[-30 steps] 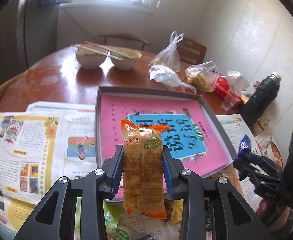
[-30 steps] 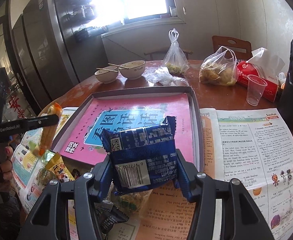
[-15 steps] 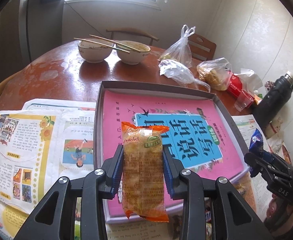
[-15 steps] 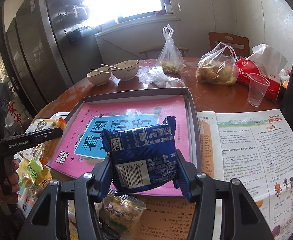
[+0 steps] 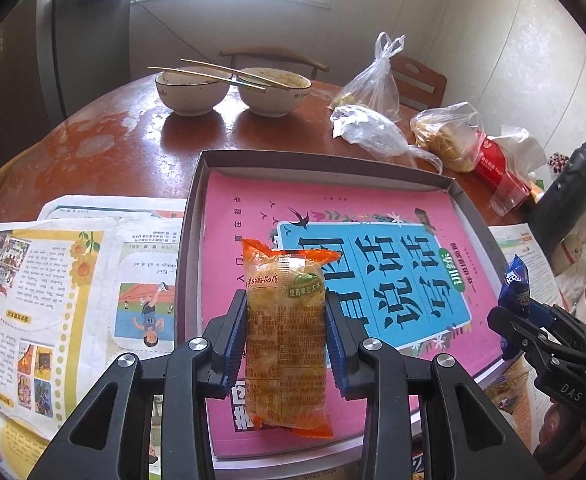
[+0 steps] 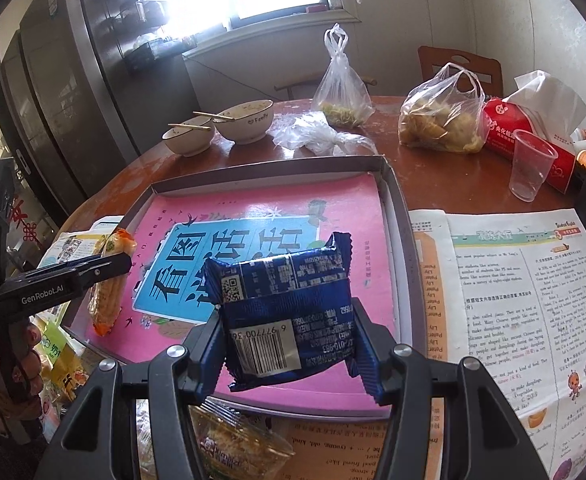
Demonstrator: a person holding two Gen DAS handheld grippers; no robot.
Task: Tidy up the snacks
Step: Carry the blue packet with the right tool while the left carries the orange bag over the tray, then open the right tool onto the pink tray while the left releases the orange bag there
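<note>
My left gripper (image 5: 286, 322) is shut on an orange snack packet (image 5: 285, 320), held upright over the near left part of a shallow grey tray (image 5: 325, 162) lined with a pink and blue book cover. My right gripper (image 6: 286, 334) is shut on a dark blue snack packet (image 6: 285, 312), held over the tray's (image 6: 401, 216) near edge. The right view shows the left gripper (image 6: 105, 270) with the orange packet (image 6: 107, 296) at the tray's left side. The left view shows the right gripper (image 5: 513, 320) with the blue packet (image 5: 515, 284) at the tray's right side.
Newspapers (image 5: 53, 280) (image 6: 525, 300) flank the tray on a round wooden table (image 5: 105, 132). Two bowls with chopsticks (image 5: 233, 88), plastic bags (image 6: 441, 120), a red tissue pack (image 6: 525, 136), a plastic cup (image 6: 531, 164) and a black flask (image 5: 573, 196) stand behind. More snack packets (image 6: 233, 444) lie under the near edge.
Both grippers have moved forward with their packets, from over the snack pile and newspaper to over the tray's near part. Both stay shut.
</note>
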